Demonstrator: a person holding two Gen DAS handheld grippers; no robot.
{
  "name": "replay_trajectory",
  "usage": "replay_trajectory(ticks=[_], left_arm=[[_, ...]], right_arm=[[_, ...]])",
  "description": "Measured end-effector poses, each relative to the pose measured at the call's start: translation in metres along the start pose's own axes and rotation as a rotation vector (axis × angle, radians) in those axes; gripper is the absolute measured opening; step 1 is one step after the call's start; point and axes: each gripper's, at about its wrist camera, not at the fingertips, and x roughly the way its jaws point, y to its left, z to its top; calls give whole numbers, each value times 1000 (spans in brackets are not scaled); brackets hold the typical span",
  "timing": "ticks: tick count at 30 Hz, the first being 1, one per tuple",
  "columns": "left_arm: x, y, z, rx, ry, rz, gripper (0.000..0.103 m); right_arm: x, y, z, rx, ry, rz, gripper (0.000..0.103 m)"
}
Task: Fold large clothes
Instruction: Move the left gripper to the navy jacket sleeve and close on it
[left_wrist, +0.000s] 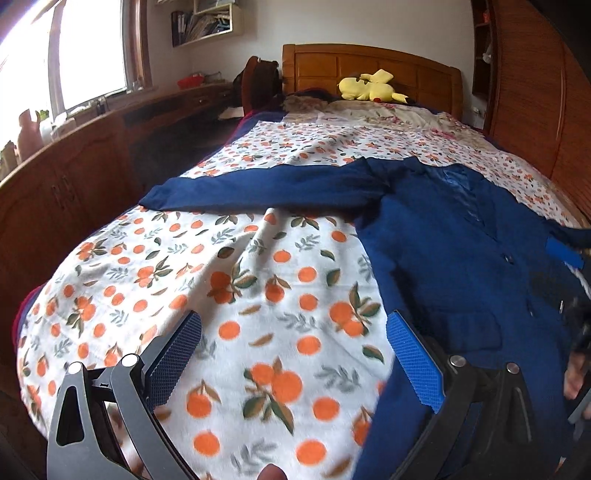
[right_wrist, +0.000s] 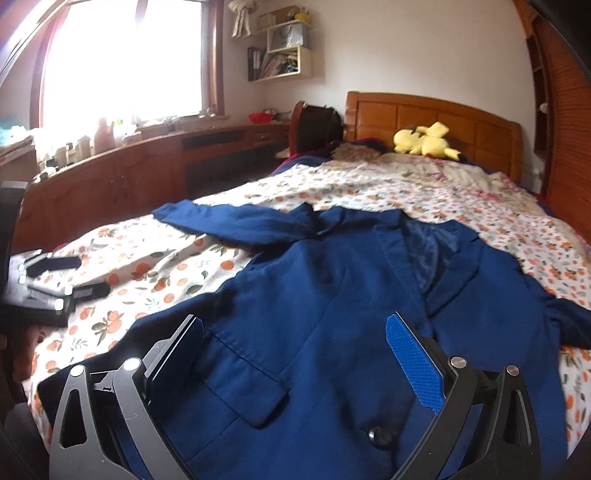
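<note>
A navy blue jacket (right_wrist: 332, 295) lies front-up on the bed, collar toward the headboard, one sleeve (left_wrist: 266, 188) stretched out to the left. My left gripper (left_wrist: 295, 354) is open and empty above the orange-print blanket (left_wrist: 221, 280), just left of the jacket's (left_wrist: 461, 266) lower edge. My right gripper (right_wrist: 295, 358) is open and empty over the jacket's front, near a flap pocket (right_wrist: 251, 384) and a dark button (right_wrist: 380, 437). The left gripper also shows in the right wrist view (right_wrist: 59, 280) at the left, over the blanket.
A yellow plush toy (right_wrist: 424, 142) lies by the wooden headboard (right_wrist: 436, 118). A wooden desk and cabinets (right_wrist: 129, 177) run under the window on the left. A dark chair (right_wrist: 314, 125) stands beside the bed. A wooden wardrobe (right_wrist: 569, 147) stands on the right.
</note>
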Motion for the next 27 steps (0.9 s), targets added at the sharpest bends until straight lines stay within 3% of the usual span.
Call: replay_trajectory(ticks=[6,16,18,20,27], left_arm=[[33,19,32,3,6,-50,101],[103,38,83,-12,37,-55,98],[124,47,92,-52,70,-70,87],[140,57,98,-96,91,-71,83],[205,101,118,-268,153,-22,82]], right_arm=[[8,0,-16,2,8,1,96],[14,2,-17,3,13,4,96],[14,0,-18,13,14,8,96],[14,-1,-18,17,12,9,96],[13,-3,-18,18,7,8,96]])
